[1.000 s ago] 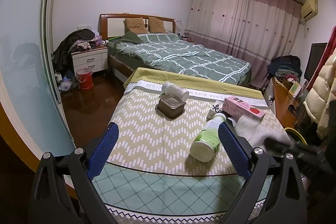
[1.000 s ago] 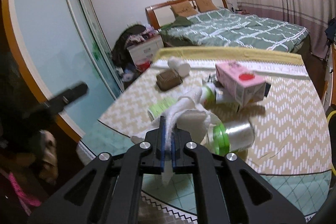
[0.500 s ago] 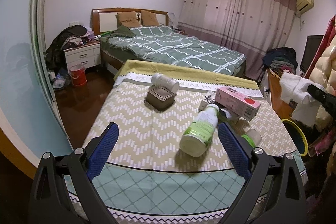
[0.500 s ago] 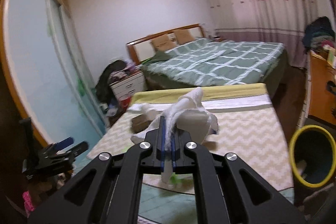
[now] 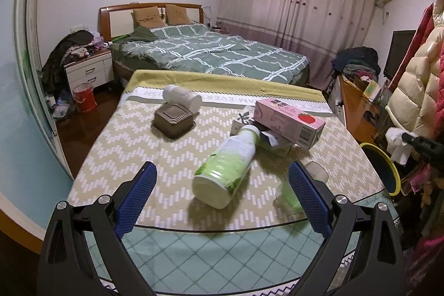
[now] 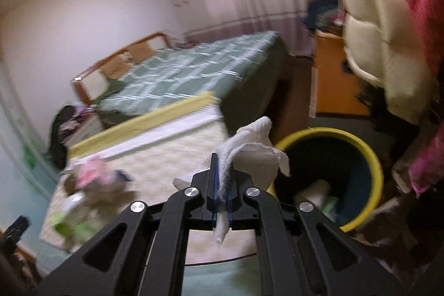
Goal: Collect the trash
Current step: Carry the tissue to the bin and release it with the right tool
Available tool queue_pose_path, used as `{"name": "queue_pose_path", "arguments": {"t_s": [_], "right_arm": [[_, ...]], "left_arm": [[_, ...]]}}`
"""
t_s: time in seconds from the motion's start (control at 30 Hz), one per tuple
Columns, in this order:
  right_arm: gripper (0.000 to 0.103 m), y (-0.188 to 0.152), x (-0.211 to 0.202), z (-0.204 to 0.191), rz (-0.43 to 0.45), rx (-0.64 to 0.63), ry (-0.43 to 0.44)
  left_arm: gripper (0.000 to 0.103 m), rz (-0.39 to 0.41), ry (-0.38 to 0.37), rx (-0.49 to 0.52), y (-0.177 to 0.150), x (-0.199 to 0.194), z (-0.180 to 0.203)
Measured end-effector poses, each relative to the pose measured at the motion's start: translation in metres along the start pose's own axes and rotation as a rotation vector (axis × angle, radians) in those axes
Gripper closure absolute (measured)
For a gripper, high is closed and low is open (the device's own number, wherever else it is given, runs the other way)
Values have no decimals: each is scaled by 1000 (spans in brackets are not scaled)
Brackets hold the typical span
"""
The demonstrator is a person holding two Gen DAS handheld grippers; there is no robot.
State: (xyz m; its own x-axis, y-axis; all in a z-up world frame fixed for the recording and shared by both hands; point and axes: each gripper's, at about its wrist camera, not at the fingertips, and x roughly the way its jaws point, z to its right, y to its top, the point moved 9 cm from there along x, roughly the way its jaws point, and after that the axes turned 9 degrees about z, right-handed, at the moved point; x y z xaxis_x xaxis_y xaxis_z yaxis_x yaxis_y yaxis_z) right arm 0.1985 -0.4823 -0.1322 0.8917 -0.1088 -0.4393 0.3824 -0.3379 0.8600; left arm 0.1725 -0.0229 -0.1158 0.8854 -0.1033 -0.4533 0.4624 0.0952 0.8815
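Trash here means a crumpled white tissue (image 6: pixel 249 154), pinched between the closed jaws of the right gripper (image 6: pixel 220 185) and hanging beside the yellow-rimmed bin (image 6: pixel 371 157) at the table's right end. To finish this step well, carry the tissue until it hangs fully over the dark opening, not the rim, then let the jaws part and wait for the soft paper to fall clear; it may cling to the pads. The left gripper (image 5: pixel 222 199) stands wide apart and holds nothing, hovering over a green-and-white bottle (image 5: pixel 230 160) lying on its side.

More rubbish waits on the table (image 5: pixel 116 146) with its zigzag-patterned cloth: a pink carton (image 5: pixel 288 121), a brown lidded box (image 5: pixel 173 119), a white tub (image 5: pixel 181 97) and what looks like a small clear bottle (image 5: pixel 313 174) half hidden by the finger. Beyond stand a bed (image 5: pixel 211 54) and closed curtains (image 5: pixel 299 7).
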Motion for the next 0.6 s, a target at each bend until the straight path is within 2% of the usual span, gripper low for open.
{"name": "queue_pose_path", "arguments": {"t_s": [0.2,0.43,0.57,0.6], "right_arm": [[98,-15,44,59,-77,24,-134],[95,-31,72,97,-130,25,-229],[80,-37,80,110,-148,30,-262],[79,-38,81,113,-152,34,-268]], "left_arm": [[9,-27,-2,8,-2,16,11],[9,-47,5,21,-2,30,19],[9,-57,12,20,-2,38,18],[9,-59,12,19,-2,39,18]]}}
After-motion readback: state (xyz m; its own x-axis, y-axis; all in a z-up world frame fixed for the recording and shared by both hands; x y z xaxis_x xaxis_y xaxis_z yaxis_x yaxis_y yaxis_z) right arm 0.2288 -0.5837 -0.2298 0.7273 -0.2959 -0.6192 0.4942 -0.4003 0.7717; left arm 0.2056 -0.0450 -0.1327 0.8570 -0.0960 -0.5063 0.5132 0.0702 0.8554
